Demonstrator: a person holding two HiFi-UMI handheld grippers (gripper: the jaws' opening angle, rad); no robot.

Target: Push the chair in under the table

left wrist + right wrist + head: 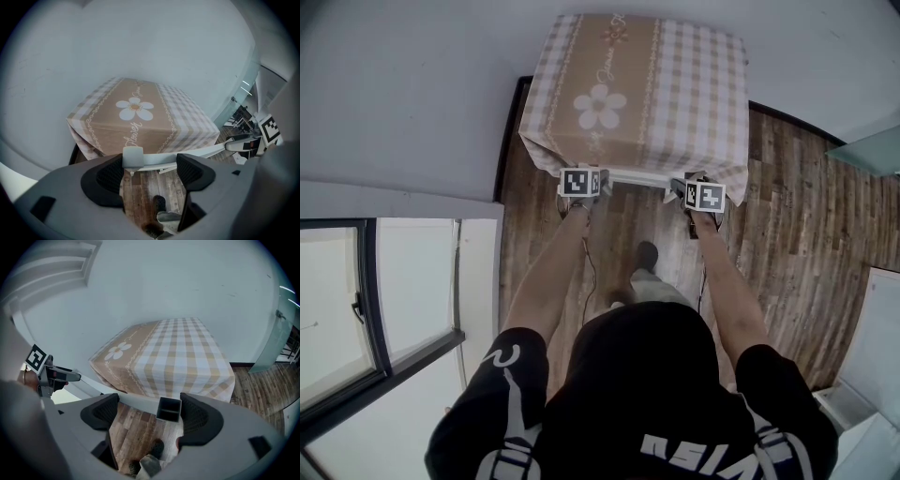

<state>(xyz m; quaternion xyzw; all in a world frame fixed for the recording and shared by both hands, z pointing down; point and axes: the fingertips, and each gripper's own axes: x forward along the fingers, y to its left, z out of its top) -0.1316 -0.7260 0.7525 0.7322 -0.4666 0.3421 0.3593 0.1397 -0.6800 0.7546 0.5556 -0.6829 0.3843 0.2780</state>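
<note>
A table point(637, 84) under a beige checked cloth with a daisy print stands against the wall. The white chair's top rail point(636, 176) lies along the table's near edge, with the seat hidden beneath. My left gripper point(581, 183) is at the rail's left end and my right gripper point(701, 195) at its right end. In the left gripper view the left gripper point(149, 171) is open, with the chair's corner post point(132, 157) against its left pad. The right gripper point(146, 414) is also open, with the hollow post end point(168, 409) beside its right pad.
The grey wall runs behind the table. A window point(356, 309) with a dark frame is at the left. Wooden floor point(787, 244) extends to the right, where a white cabinet point(881, 356) stands. The person's foot point(647, 258) is on the floor behind the chair.
</note>
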